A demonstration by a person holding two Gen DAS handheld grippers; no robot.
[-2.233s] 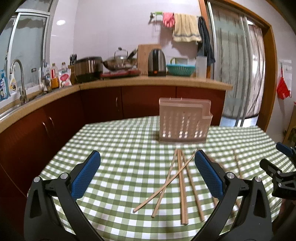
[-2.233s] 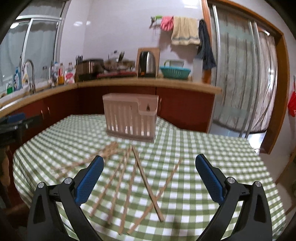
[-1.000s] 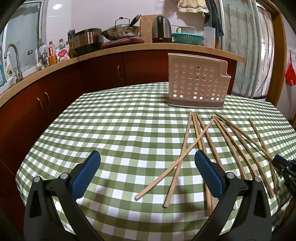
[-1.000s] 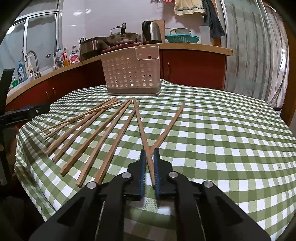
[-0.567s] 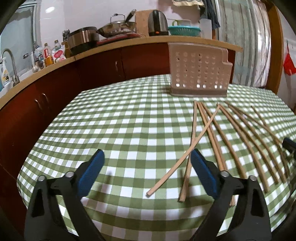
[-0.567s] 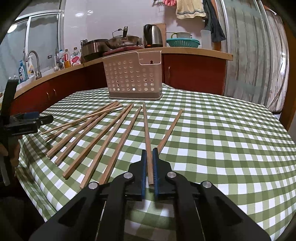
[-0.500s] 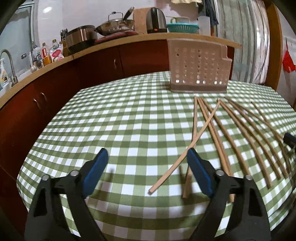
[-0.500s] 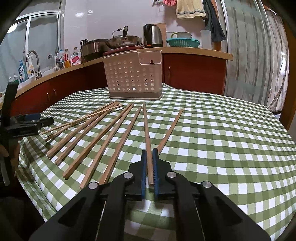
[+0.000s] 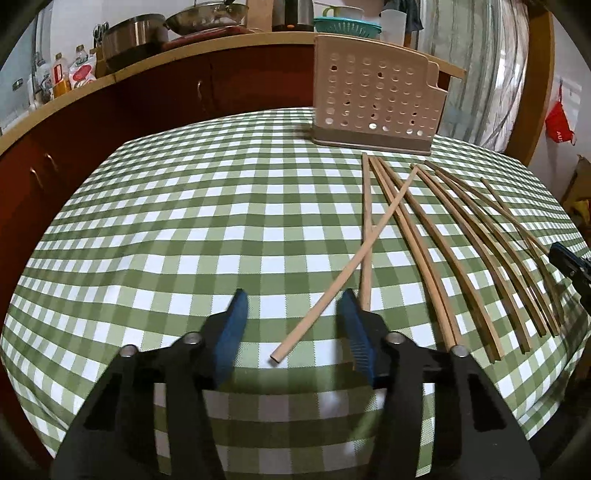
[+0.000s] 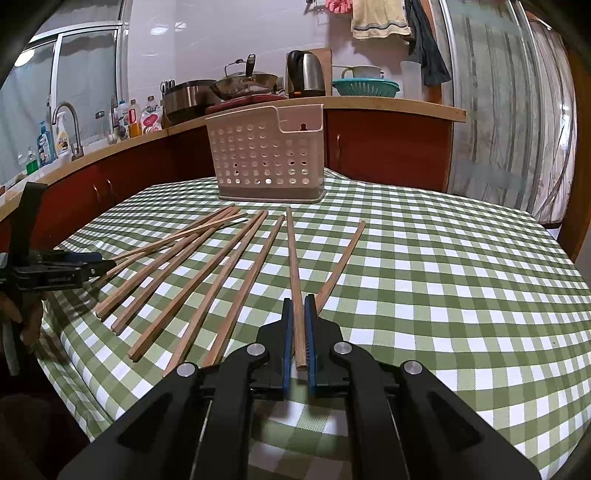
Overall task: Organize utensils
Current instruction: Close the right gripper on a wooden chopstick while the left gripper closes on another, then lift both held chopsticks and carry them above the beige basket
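Wooden chopstick (image 10: 294,277) pinched in the right claw (image 10: 299,306); left claw (image 9: 291,306) closing around another round stick (image 9: 332,291).

It was a home kitchen. A long counter (image 10: 369,105) over red-brown cabinets (image 10: 388,147) carried a kettle (image 10: 306,79), a wok (image 10: 243,86), a pot (image 10: 186,98) and a teal colander (image 10: 365,88). A tap (image 10: 68,127) stood among bottles by the window (image 10: 74,74), and towels (image 10: 376,18) hung on the wall.

Holder (image 10: 266,158) interior — hidden behind its perforated wall. Chopstick (image 9: 366,236) near end — covered by a left finger (image 9: 356,339). Right gripper (image 9: 570,264) — cut off at the frame edge.
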